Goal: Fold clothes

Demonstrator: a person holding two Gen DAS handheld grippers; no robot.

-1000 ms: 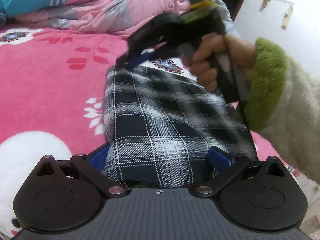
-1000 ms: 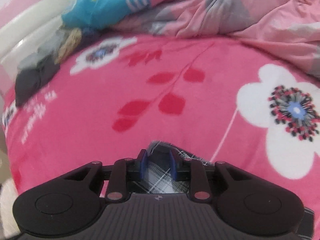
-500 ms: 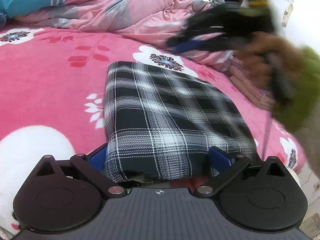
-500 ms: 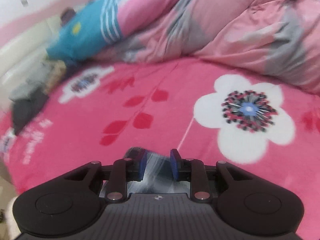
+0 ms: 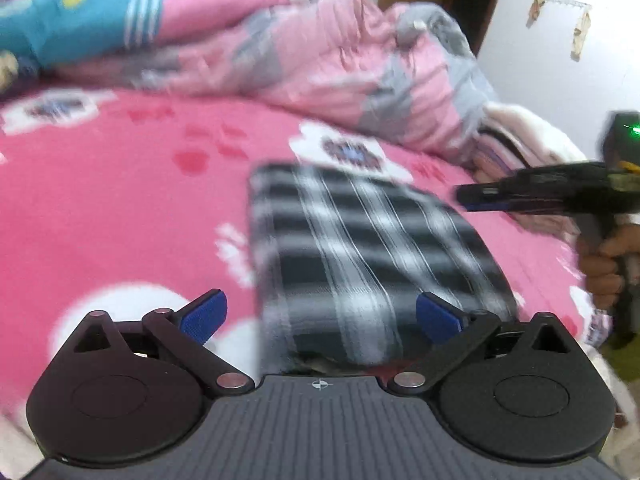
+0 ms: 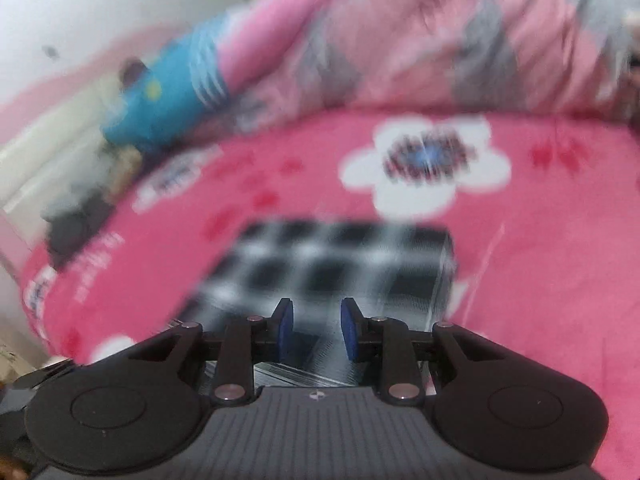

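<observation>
- Plaid cloth (image 5: 360,256), black and white, lies folded into a flat rectangle on the pink flowered blanket (image 5: 120,200).
- Left gripper (image 5: 320,314) hovers at its near edge, blue fingers spread wide, holding nothing.
- Right gripper (image 6: 316,328) sits at the garment's three o'clock, narrowly parted, empty.
- Best now: press edges square, avoid dragging layers.
- No containers show; a rumpled quilt (image 5: 320,52) heaps at twelve o'clock.

Pink floral bed (image 5: 120,216): folded plaid garment (image 5: 360,248), rumpled quilt (image 5: 320,60).
</observation>
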